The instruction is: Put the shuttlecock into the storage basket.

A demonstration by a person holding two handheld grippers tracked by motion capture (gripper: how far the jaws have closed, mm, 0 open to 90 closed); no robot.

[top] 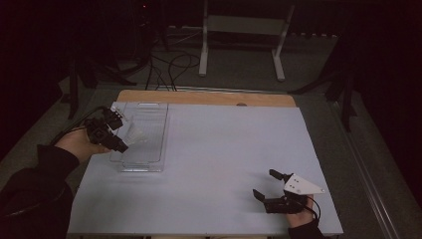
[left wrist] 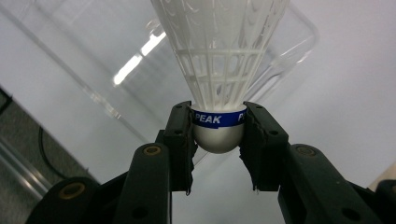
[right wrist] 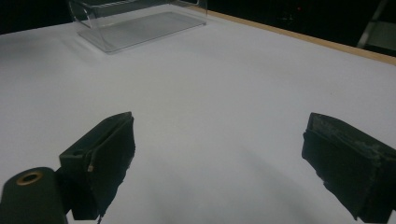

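A white shuttlecock [left wrist: 219, 60] with a blue "PEAK" band and a grey round head is clamped between the pads of my left gripper [left wrist: 218, 135], its skirt pointing away over a clear plastic box [left wrist: 84, 70]. In the high view the left gripper [top: 119, 132] holds the shuttlecock [top: 133, 133] above the left side of the clear box [top: 149, 144]. My right gripper [top: 266, 185] rests low over the white table [top: 224, 149] at the front right, jaws wide apart with nothing between them. In the right gripper view the right gripper [right wrist: 219, 158] faces bare tabletop, with the clear box [right wrist: 135, 21] far off.
The table's wooden far edge [top: 209, 97] lies behind the box. Past it on the dark floor are cables [top: 169, 64] and a white metal stand [top: 244, 35]. Dark tripod legs [top: 343, 84] stand at the right, and a metal rail [top: 370, 174] runs beside the table's right edge.
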